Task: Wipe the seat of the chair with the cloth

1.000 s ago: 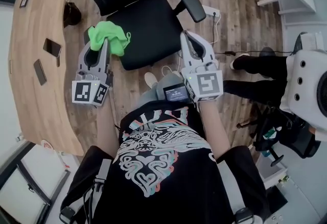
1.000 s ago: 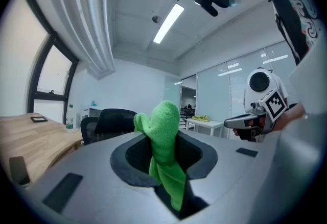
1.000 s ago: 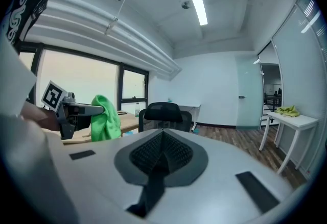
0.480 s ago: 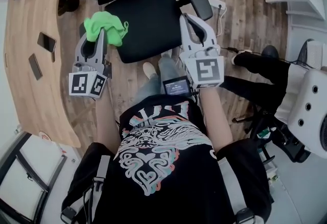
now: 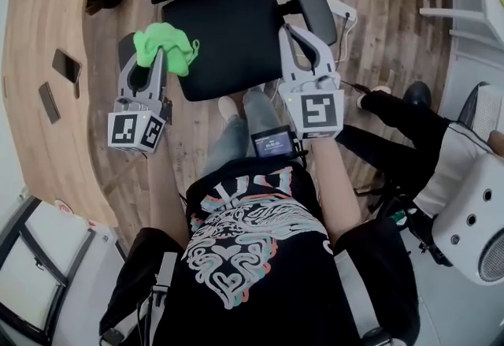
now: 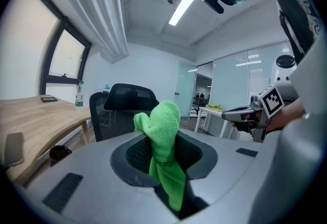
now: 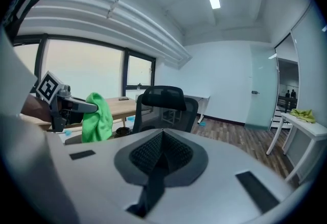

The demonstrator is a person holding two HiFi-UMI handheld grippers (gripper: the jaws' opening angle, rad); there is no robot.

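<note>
left tool (image 5: 156, 61) is clamped on a bright green fuzzy cloth (image 5: 167, 43) by one edge of the black padded chair seat (image 5: 224, 29) — right tool (image 5: 293, 31) is closed on nothing by the opposite edge.

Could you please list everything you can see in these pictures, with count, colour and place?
chair: one, black, on the wooden floor ahead of the person
cloth: one, green, at the seat's left edge, held in the left gripper
desk: one, light wood, left of the chair
phones: two, dark, flat on the middle of the desk
bottle: one, clear, standing at the desk's far end
power strip: one, white, on the floor by the chair's right armrest
second person's legs: black trousers, at the right
left gripper: grey, jaws shut on the cloth
right gripper: grey, jaws shut and empty, by the seat's right edge
</note>
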